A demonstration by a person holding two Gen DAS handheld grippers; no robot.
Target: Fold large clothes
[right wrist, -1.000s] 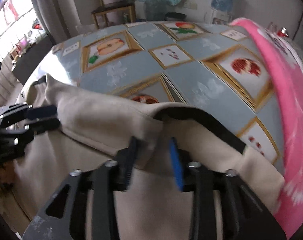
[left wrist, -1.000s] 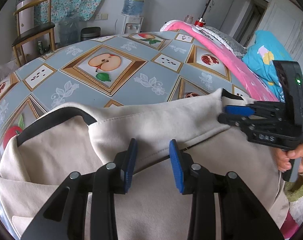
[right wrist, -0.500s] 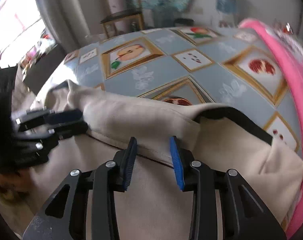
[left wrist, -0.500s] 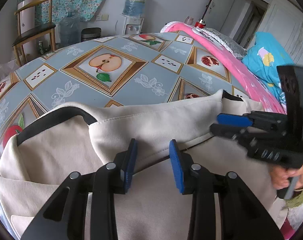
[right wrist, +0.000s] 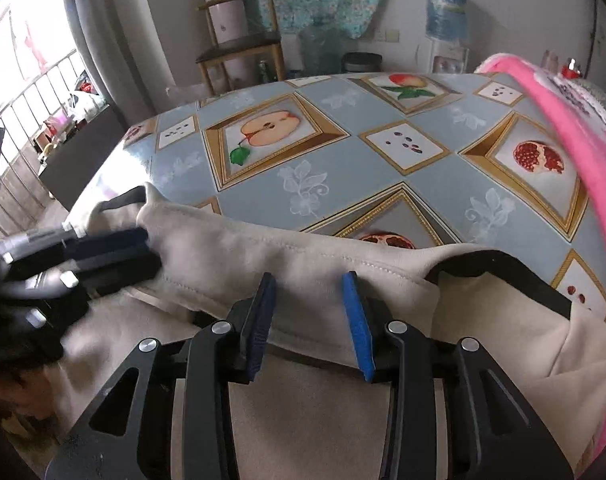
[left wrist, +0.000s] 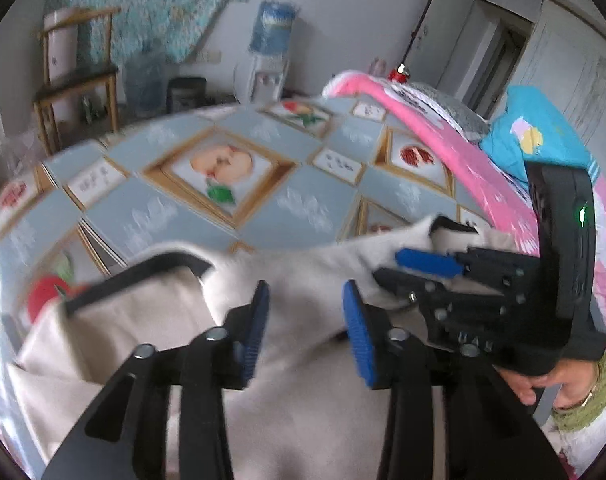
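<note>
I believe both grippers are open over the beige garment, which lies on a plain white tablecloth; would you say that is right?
Not quite: the tablecloth is blue-grey with framed fruit pictures, not plain white, as the right wrist view shows. The rest holds: the left gripper and right gripper are both open over the beige garment.

Table (right wrist: pixel 383 184), blue fruit-print oilcloth cover: beige black-trimmed garment (right wrist: pixel 303 256) spread across near edge; pink cloth (right wrist: pixel 583 128) draped along right side, near to far.
</note>
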